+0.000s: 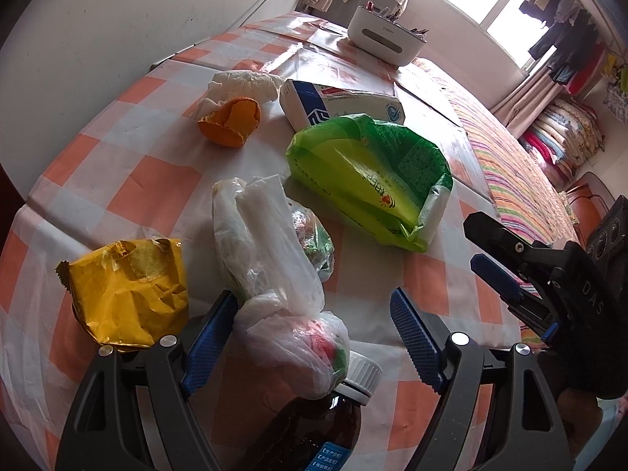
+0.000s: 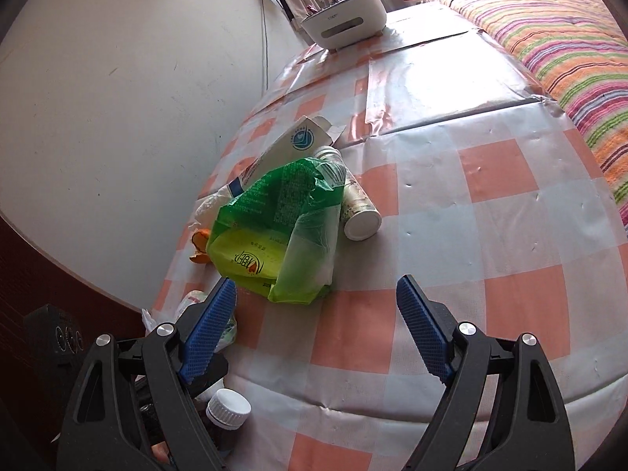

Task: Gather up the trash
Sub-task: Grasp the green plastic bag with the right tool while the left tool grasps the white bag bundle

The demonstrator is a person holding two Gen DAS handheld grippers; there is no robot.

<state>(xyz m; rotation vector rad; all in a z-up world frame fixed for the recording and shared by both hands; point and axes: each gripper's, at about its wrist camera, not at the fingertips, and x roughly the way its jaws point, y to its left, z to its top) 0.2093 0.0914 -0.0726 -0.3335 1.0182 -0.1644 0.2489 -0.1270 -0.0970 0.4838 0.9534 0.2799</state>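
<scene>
Now hovering over the checked worktop [image 1: 129, 180]: left gripper [image 1: 310, 325] fingers spread wide, straddling but not pinching a knotted clear bag [image 1: 290, 337] of scraps. Beside it, capped brown bottle [image 1: 314, 424]; right gripper [image 2: 314, 314] likewise agape, empty, just short of the crumpled green packet [image 2: 274, 227].

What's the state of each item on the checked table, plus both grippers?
Left gripper: open, over the knotted bag.
Right gripper: open, empty.
Knotted clear plastic bag: tied, lying flat.
Brown glass bottle with white cap: capped.
Green plastic wrapper: torn open, crumpled.
Yellow foil packet: torn, crumpled.
Blue-and-white carton: lying on its side, flap open.
White cylindrical bottle: on its side.
Orange peel: empty shell.
</scene>
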